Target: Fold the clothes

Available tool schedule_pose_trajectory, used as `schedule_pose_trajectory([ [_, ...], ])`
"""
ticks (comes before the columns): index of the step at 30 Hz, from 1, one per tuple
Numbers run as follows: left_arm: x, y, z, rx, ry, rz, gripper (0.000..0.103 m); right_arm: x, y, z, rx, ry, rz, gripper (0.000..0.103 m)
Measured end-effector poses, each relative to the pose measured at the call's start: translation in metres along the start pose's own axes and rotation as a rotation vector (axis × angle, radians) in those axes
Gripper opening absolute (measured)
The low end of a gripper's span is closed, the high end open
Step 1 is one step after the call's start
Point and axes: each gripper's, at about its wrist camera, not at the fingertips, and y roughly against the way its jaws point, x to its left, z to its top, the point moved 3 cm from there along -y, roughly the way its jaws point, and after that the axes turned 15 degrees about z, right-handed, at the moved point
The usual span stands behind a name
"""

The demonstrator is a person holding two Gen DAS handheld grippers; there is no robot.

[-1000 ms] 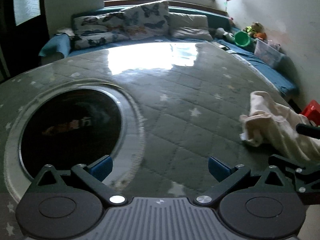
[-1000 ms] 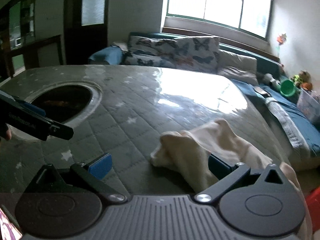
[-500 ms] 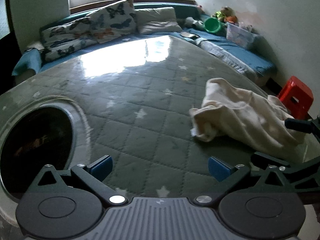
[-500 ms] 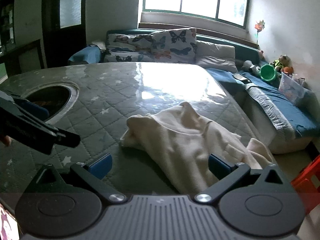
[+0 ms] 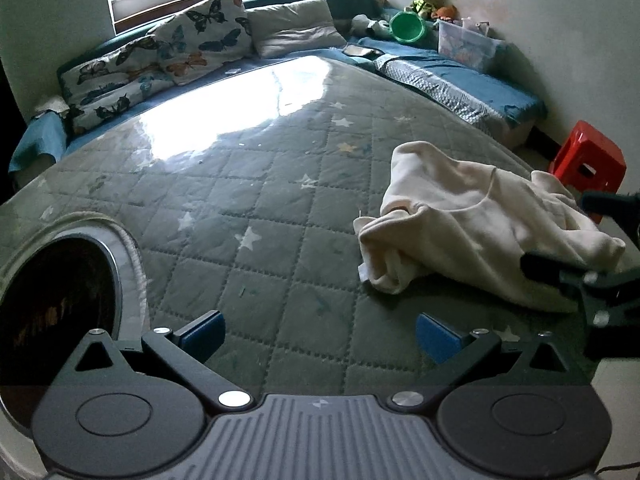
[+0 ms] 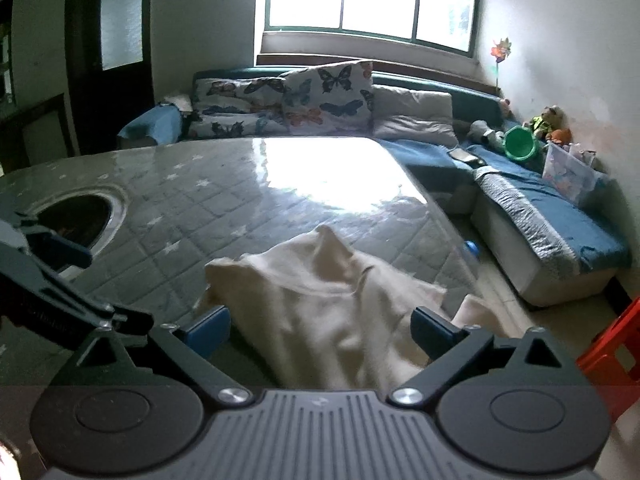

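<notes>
Cream garment [image 6: 340, 312] lies crumpled near the quilted table's [image 5: 280, 208] right edge. My right gripper [image 6: 320, 330] straddles it, jaws closing, seemingly not yet pinching. My left gripper [image 5: 318, 330] gapes over bare quilting.

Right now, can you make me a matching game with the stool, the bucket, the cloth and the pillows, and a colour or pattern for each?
Things:
1. stool
2. bucket
3. cloth
4. pillows

Looks:
A. cream
B. butterflies
C. red
D. green

Pairs: 1-C, 2-D, 3-A, 4-B
</notes>
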Motion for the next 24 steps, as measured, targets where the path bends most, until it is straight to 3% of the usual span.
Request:
schedule_pose_trajectory([
  [10,-0.002,-0.01,0.012,0.007,-0.013,0.006,0.103,-0.039,-0.029,0.021,0.014,-0.007,-0.051,0.08],
  [19,-0.003,-0.018,0.015,0.015,-0.025,0.013,0.103,-0.065,-0.063,0.018,0.077,-0.062,-0.021,0.048],
  [24,-0.002,-0.021,0.014,0.018,-0.029,0.018,0.103,-0.064,-0.062,0.012,0.077,-0.056,-0.002,0.022],
])
